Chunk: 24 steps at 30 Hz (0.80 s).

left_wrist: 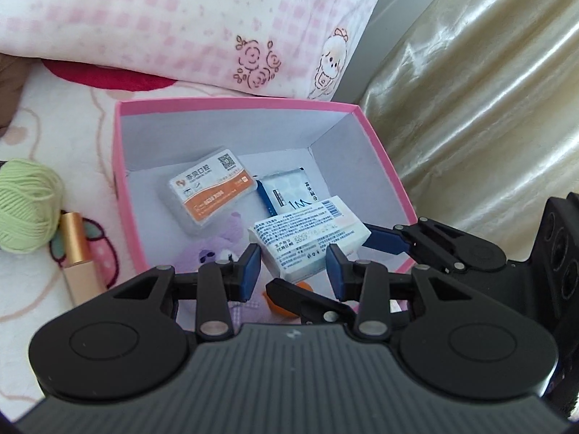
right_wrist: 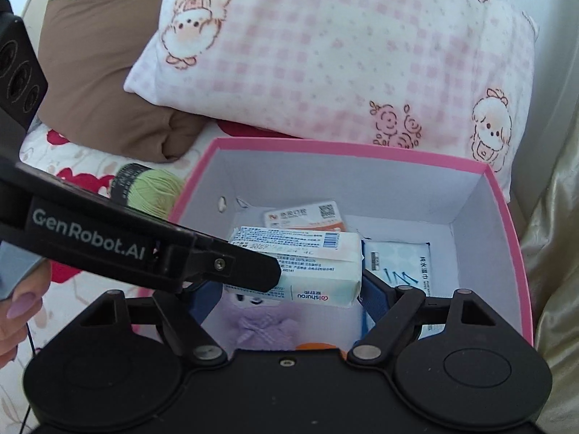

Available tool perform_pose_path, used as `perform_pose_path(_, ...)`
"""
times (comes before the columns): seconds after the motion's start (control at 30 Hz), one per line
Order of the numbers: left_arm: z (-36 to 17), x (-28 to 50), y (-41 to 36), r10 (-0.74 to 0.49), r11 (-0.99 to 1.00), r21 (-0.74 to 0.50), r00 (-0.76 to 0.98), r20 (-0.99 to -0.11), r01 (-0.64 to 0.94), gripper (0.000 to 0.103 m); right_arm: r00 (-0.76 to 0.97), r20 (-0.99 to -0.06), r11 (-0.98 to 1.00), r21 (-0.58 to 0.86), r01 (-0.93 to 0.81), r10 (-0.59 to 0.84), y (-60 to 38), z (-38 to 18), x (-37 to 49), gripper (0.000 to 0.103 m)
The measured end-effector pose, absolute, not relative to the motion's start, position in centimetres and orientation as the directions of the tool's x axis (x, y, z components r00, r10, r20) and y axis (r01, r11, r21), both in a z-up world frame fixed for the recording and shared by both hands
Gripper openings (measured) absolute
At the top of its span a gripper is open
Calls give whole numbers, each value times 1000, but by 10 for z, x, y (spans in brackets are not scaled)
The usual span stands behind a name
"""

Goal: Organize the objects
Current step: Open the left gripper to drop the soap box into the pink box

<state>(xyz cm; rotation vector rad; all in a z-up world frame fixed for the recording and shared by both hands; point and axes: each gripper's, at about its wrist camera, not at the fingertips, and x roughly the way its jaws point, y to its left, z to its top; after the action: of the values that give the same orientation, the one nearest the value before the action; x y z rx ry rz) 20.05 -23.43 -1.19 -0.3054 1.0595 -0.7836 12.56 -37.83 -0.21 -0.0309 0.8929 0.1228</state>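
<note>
A pink box (left_wrist: 126,181) (right_wrist: 506,217) stands on the bed with a card case (left_wrist: 210,191) (right_wrist: 307,215), a wet-wipe pack (left_wrist: 286,191) (right_wrist: 398,264) and a purple plush (left_wrist: 213,249) (right_wrist: 257,322) inside. My right gripper (right_wrist: 289,289) (left_wrist: 325,253) is shut on a white tissue pack (right_wrist: 296,264) (left_wrist: 307,238), holding it inside the box above the plush. My left gripper (left_wrist: 293,275) is open and empty over the box's near edge, just short of the pack; one of its fingers (right_wrist: 231,264) crosses the right wrist view.
A green yarn ball (left_wrist: 25,206) (right_wrist: 152,188) and a gold lipstick tube (left_wrist: 77,253) lie on the blanket left of the box. A pink checked pillow (right_wrist: 343,54) and a brown cushion (right_wrist: 97,72) lie behind. A shiny cream curtain (left_wrist: 470,108) hangs on the right.
</note>
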Motion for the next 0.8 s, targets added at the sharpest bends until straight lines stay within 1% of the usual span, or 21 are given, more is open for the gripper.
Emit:
perform_pose_path(0.1,-13,198,-238,-675,723,-532,289,-678,440,37,602,-794,995,42,-85,85,-390,-11,130,86)
perform_pose_path(0.17,-12,196,-237,-675,716,-515,281,-682,471,37,602,-797,998,23,-51,49,-395,-18,132,87)
perform_pose_path(0.23,-9,194,-232,-670,719,-499,288,-684,484,37,614,-789,1000,2,-20,14,-398,-21,129,87)
perform_pose_path(0.33,0,190,-225,-650,729,-463,300,-698,503,37,637,-770,999,38,3,28,-400,-17,119,87)
perform_pose_path(0.53,28,179,-201,-643,727,-446,289,-710,523,39,662,-748,999,17,-33,34,-376,12,96,87)
perform_pose_path(0.7,57,165,-178,-638,712,-394,300,-709,581,39,676,-735,995,-14,-96,55,-340,42,82,87)
perform_pose_path(0.8,74,157,-158,-642,710,-375,330,-692,596,41,690,-719,995,21,-101,85,-327,58,75,86)
